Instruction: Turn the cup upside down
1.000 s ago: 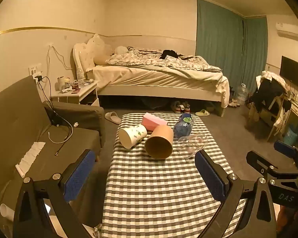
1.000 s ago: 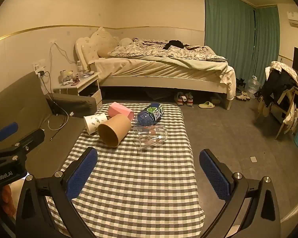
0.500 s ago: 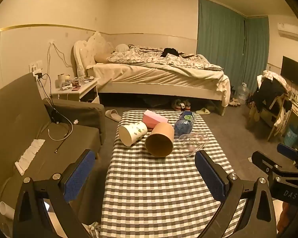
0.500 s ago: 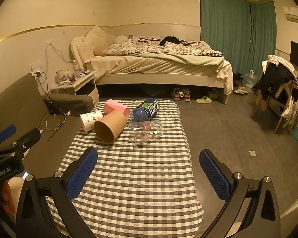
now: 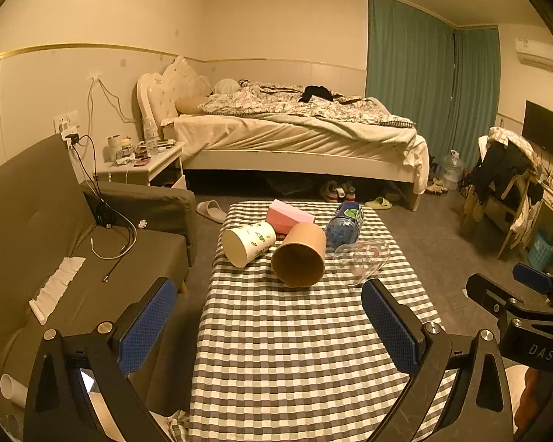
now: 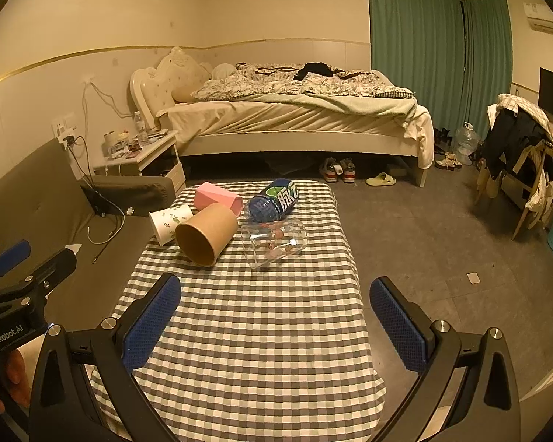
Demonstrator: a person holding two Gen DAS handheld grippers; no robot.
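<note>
3 cups lie on their sides at the far end of the checked table (image 5: 295, 350): a brown paper cup (image 5: 300, 254) with its open mouth toward the cameras, a white leaf-printed cup (image 5: 249, 243) touching its left side, and a clear plastic cup (image 5: 361, 261) just to its right, with a pink box (image 5: 289, 215) and a blue bottle (image 5: 344, 224) behind them. The left gripper (image 5: 269, 328) and right gripper (image 6: 274, 326) both hover over the near part of the table with jaws spread wide and holding nothing, and the cups lie well apart from them, ahead of the blue pads.
</note>
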